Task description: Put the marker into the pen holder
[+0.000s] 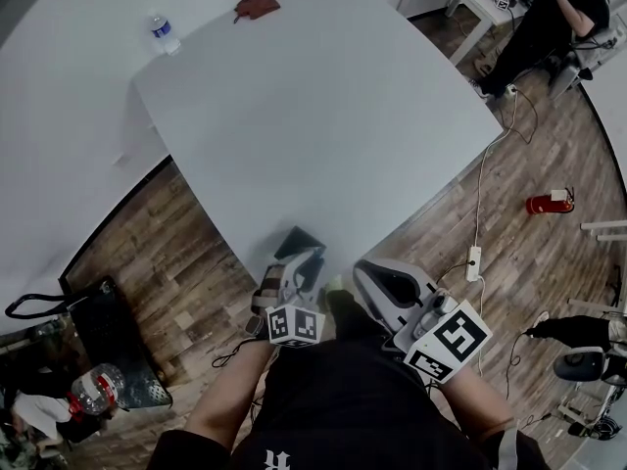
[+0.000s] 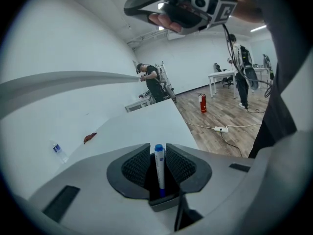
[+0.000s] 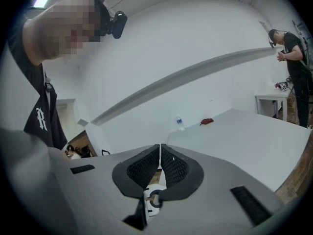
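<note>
In the left gripper view a white marker [image 2: 159, 168] with a blue cap stands upright between the ribbed pads, and my left gripper [image 2: 158, 148] is shut on it. From the head view the left gripper [image 1: 302, 262] hovers at the near corner of the white table [image 1: 323, 116], just behind a dark boxy thing [image 1: 299, 241] that may be the pen holder. My right gripper [image 1: 377, 277] is held beside it, off the table's edge. Its pads [image 3: 160, 153] are shut together with nothing between them. The same right gripper [image 2: 181, 9] shows overhead in the left gripper view.
A water bottle [image 1: 162, 32] and a red-brown object [image 1: 257, 6] lie at the table's far side. On the wood floor are a power strip [image 1: 474, 262], a red fire extinguisher [image 1: 549, 204] and a black bag [image 1: 108, 331]. Another person [image 1: 549, 18] sits at the back right.
</note>
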The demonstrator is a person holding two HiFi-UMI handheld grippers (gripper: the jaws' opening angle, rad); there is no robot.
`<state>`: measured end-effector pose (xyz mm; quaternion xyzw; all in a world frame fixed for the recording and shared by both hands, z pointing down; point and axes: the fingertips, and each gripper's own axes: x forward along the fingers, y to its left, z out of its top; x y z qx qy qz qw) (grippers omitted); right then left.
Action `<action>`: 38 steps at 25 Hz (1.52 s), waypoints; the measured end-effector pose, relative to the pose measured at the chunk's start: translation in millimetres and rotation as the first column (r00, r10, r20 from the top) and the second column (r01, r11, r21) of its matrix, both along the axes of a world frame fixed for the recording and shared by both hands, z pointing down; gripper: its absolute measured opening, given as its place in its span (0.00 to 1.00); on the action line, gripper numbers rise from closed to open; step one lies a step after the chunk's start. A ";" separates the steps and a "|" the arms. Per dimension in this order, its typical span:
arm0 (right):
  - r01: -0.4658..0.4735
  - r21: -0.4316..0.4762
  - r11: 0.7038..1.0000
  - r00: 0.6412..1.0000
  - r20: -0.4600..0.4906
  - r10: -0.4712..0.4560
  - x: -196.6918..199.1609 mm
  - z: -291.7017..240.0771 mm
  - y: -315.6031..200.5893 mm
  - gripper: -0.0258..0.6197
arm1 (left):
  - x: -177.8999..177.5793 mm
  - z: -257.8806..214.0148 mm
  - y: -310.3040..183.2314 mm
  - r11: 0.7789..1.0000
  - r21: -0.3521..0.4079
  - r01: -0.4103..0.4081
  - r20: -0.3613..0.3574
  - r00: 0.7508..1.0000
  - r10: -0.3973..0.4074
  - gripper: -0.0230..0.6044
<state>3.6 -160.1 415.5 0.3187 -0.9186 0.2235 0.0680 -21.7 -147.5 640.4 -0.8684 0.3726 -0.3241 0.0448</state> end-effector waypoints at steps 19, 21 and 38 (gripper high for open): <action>-0.009 0.059 0.998 0.999 -0.033 0.011 -17.6 9.5 22.5 0.07 | -26.4 -143.1 10.0 0.992 0.057 0.116 -0.311 0.946 -0.093 0.06; -0.012 0.068 0.998 0.999 -0.033 0.014 -19.1 6.5 25.8 0.07 | -30.1 -160.6 11.9 0.990 0.057 0.129 -0.343 0.934 -0.102 0.05; -0.007 0.127 0.992 1.000 -0.029 0.011 -36.6 -6.1 55.3 0.06 | -46.6 -245.3 35.8 0.984 0.050 0.173 -0.519 0.846 -0.122 0.05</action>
